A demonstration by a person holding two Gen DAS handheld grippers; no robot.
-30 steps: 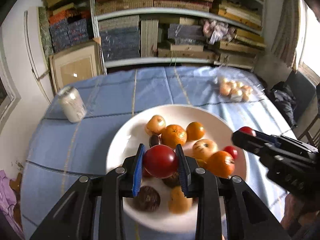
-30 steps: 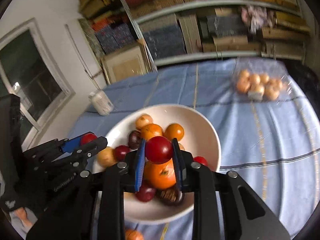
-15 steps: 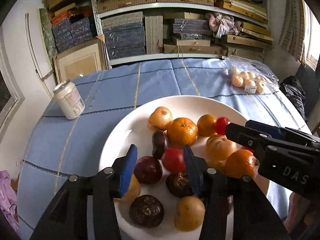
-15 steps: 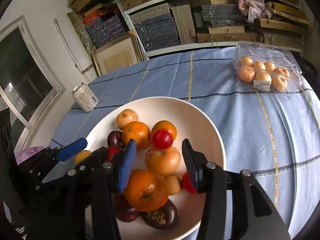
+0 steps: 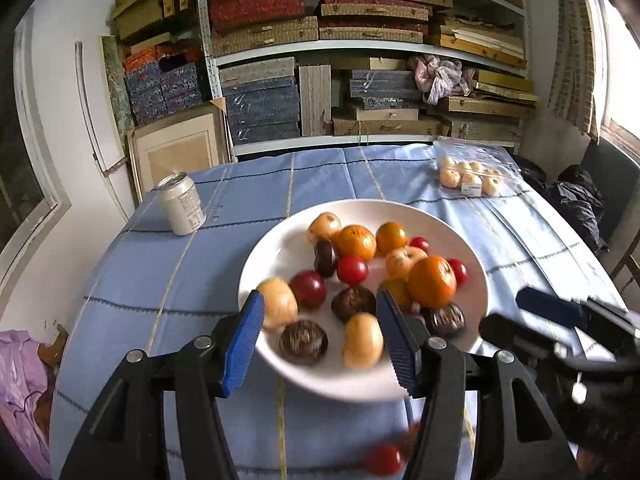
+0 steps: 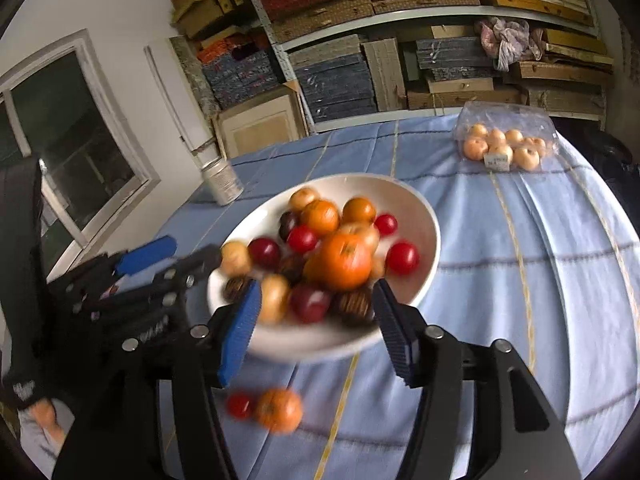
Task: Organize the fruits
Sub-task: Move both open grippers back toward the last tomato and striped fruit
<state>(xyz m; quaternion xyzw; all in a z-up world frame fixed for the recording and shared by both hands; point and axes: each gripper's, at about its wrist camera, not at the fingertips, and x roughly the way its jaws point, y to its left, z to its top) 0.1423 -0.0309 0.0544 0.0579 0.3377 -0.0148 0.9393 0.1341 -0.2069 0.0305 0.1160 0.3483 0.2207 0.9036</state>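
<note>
A white plate [image 5: 280, 256] [image 6: 424, 240] on the blue cloth carries several fruits: oranges, red tomatoes, dark passion fruits and pale yellow fruits. My left gripper [image 5: 320, 340] hovers over the plate's near edge, its jaws opening, with nothing pressed between the blue pads. My right gripper [image 6: 316, 328] is likewise over the near rim, jaws opening and nothing gripped. A red tomato [image 5: 383, 460] [image 6: 239, 405] and an orange [image 6: 279, 410] lie on the cloth in front of the plate. Each gripper shows in the other's view: the right gripper [image 5: 560, 320] and the left gripper [image 6: 160, 264].
A drink can [image 5: 182, 209] [image 6: 222, 182] stands on the table at the far left. A clear bag of pale fruits [image 5: 470, 176] [image 6: 504, 148] lies at the far right. Shelves of boxes stand behind the table, and a dark chair [image 5: 592, 200] stands at the right.
Both grippers were shut on a red tomato each; they let the tomatoes go onto the plate, opened, and pulled back toward the near edge. Loose fruits on the cloth have come into view.
</note>
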